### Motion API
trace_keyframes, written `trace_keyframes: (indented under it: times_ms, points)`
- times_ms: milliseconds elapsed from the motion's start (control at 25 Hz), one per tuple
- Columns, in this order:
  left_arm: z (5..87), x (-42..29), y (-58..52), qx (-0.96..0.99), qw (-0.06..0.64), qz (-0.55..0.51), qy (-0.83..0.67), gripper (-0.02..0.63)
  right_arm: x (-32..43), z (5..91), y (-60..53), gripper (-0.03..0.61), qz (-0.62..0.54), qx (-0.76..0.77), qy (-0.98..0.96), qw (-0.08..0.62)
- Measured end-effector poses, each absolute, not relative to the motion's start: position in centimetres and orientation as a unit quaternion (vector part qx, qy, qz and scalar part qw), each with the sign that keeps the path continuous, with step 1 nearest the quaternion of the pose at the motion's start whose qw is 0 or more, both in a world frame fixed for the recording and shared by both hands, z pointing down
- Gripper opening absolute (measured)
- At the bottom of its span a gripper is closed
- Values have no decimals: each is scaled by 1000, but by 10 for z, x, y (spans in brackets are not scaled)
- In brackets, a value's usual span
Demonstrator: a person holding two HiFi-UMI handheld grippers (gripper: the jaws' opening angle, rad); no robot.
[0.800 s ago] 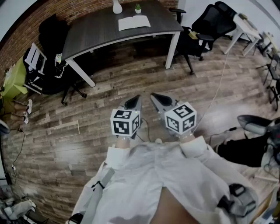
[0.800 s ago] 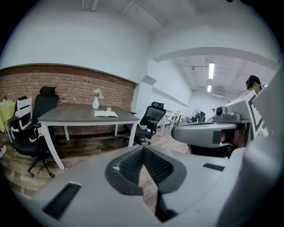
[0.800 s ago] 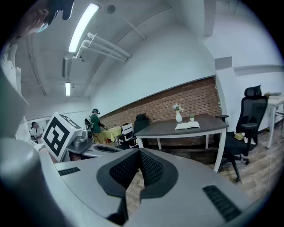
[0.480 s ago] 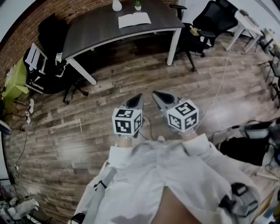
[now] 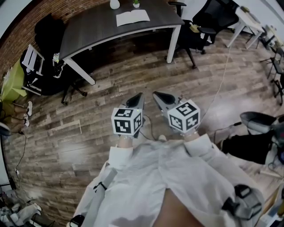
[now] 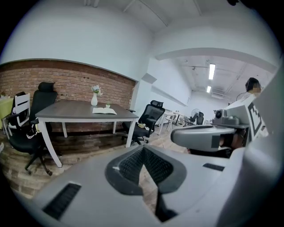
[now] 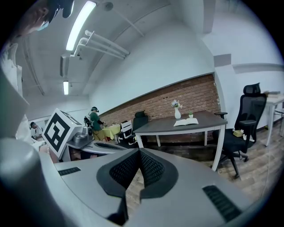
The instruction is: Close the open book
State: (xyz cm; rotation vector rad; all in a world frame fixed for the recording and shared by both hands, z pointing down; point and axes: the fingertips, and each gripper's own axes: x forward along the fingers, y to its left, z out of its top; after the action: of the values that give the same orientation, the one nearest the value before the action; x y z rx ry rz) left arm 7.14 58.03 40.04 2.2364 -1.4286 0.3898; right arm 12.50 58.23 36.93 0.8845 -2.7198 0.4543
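— Office, wood floor. What's on the desk [image 5: 88, 31]?
— Item one: open book [image 5: 132, 17], lying flat near the far edge, by a white vase [image 5: 114, 4]. It's well apart from me.
— Your claws?
— Left gripper [image 5: 139, 95] and right gripper [image 5: 156, 95] are both pinched together and empty, since nothing's within reach.

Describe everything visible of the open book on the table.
The open book lies flat on the dark grey table, white pages up, its two halves spread from a centre fold. It looks like paper; print is too small to read. It sits toward the far side, in front of a white vase and a small plant, apart from both. Only the tabletop touches it.
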Motion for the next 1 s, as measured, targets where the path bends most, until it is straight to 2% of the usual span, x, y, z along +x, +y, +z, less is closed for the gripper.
trace_keyframes:
  times_ms: [320, 560, 760, 1000]
  points:
    - [402, 63, 583, 819, 230, 130, -509, 5, 111, 374, 592, 6, 169, 289, -936, 112]
    - [391, 50, 588, 844, 210, 73, -488, 5, 101, 369, 594, 6, 161, 315, -932, 80]
    - [397, 23, 587, 831, 201, 87, -511, 5, 99, 379, 591, 8, 144, 360, -917, 96]
    - [406, 23, 590, 842, 213, 92, -487, 6, 97, 390, 589, 9, 143, 381, -906, 117]
